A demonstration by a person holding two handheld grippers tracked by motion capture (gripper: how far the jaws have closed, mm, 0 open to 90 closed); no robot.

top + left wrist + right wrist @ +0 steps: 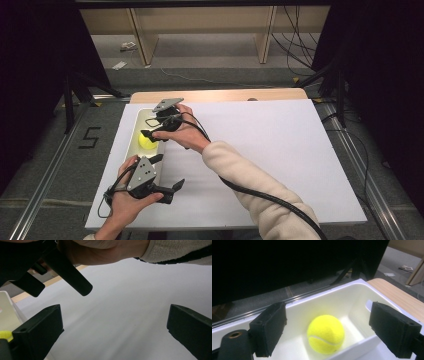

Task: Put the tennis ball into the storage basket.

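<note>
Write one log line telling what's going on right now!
right gripper: open above tennis ball | ball: in white bin | left gripper: open, empty

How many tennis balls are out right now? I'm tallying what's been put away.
1. The tennis ball lies inside the white bin at the table's left edge, below the right claw. The bin's near end is hidden by the hands.

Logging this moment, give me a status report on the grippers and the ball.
Right gripper open above white bin, fingers clear of tennis ball. Ball resting inside bin. Left gripper open over bare table, holding nothing. Nothing in the way.
</note>
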